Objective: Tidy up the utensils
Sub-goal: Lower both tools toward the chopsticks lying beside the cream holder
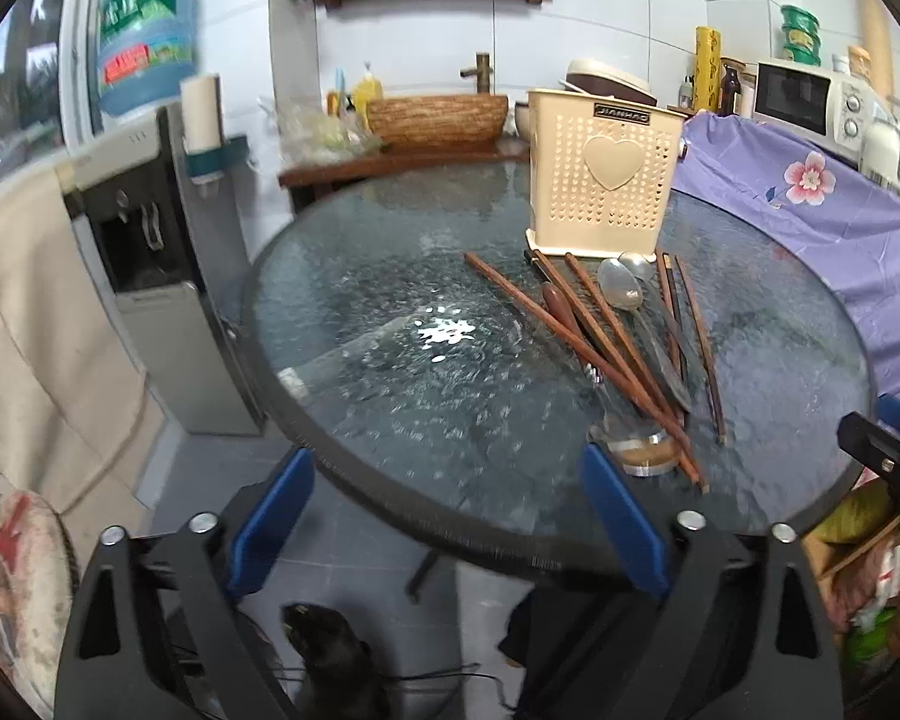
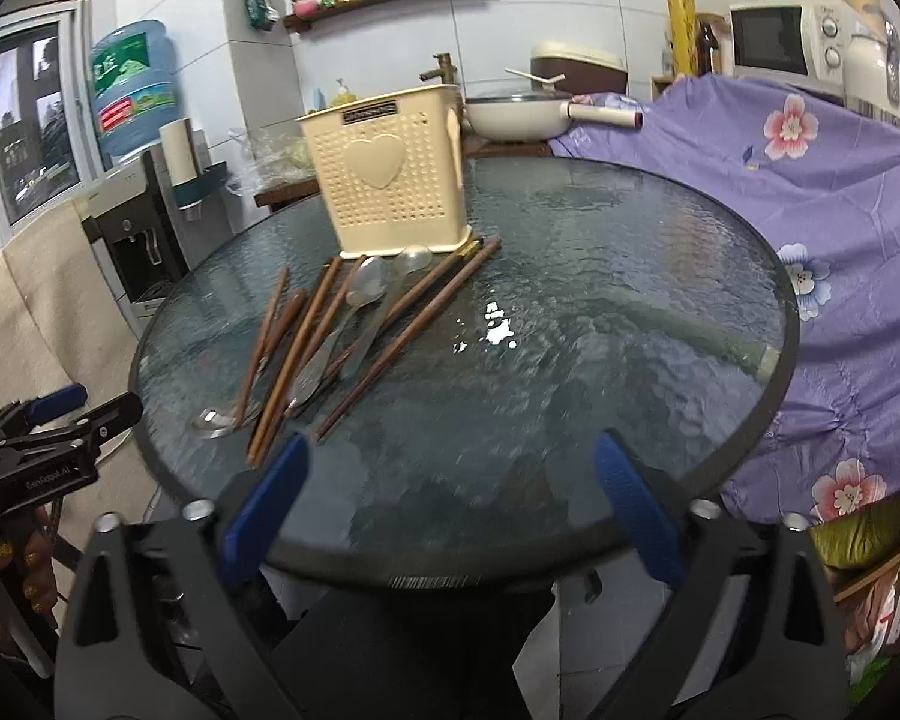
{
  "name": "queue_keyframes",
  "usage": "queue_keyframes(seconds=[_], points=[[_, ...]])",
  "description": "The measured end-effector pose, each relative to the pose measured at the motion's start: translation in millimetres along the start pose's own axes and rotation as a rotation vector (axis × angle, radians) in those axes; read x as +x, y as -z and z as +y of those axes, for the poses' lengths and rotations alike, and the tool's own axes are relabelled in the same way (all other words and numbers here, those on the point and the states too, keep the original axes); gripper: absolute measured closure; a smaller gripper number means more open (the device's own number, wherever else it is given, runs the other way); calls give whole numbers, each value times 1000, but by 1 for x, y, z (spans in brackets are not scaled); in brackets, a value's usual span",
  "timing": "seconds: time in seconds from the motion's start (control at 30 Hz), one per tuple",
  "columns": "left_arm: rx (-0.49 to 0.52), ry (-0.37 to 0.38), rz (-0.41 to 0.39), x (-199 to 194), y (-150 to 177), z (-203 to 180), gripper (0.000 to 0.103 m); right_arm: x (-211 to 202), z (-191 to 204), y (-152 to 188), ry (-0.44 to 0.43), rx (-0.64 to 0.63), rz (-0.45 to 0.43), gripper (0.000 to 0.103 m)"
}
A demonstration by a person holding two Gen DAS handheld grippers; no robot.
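Observation:
A cream perforated utensil holder with a heart on its front stands upright on the round glass table. In front of it lies a loose pile of brown wooden chopsticks and metal spoons. One more spoon rests near the table's rim. My left gripper hovers open at the near rim, left of the pile's ends. My right gripper is open too, just right of the pile, holding nothing.
A water dispenser with a blue bottle stands left of the table. A purple flowered cloth covers something to the right, with a microwave behind. A wooden basin and a white pan sit behind the holder.

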State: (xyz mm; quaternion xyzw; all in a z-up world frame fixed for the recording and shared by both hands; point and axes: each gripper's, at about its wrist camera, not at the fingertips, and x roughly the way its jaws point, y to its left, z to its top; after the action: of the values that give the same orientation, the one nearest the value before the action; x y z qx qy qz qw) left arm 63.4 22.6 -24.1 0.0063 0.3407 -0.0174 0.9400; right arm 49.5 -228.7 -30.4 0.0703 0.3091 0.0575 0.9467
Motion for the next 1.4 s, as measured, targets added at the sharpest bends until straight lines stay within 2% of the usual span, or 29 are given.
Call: queue_keyframes(seconds=[0.07,0.2,0.27,0.37,0.6,0.73,0.9,1.03,1.17,1.4], points=[[-19,30,21,8,-11,4,26,8,-3,-11,-8,9,21,23],[-18,91,64,30,-40,3,32,34,-9,-38,-21,16,72,32],[-10,107,88,44,-54,2,40,53,-13,-54,-16,24,111,38],[-8,102,135,67,-72,1,50,76,-19,-73,-27,55,160,45],[-42,92,212,112,-108,6,59,134,-23,-118,-12,110,254,60],[-52,97,270,136,-122,6,67,162,-20,-130,40,88,293,63],[-85,82,321,158,-131,9,73,187,-28,-139,66,149,348,71],[-73,66,325,163,-133,3,75,197,-26,-144,74,156,358,73],[-114,62,342,167,-134,4,80,209,-27,-150,88,171,365,76],[-130,24,319,168,-133,-2,81,223,-29,-149,117,196,355,77]])
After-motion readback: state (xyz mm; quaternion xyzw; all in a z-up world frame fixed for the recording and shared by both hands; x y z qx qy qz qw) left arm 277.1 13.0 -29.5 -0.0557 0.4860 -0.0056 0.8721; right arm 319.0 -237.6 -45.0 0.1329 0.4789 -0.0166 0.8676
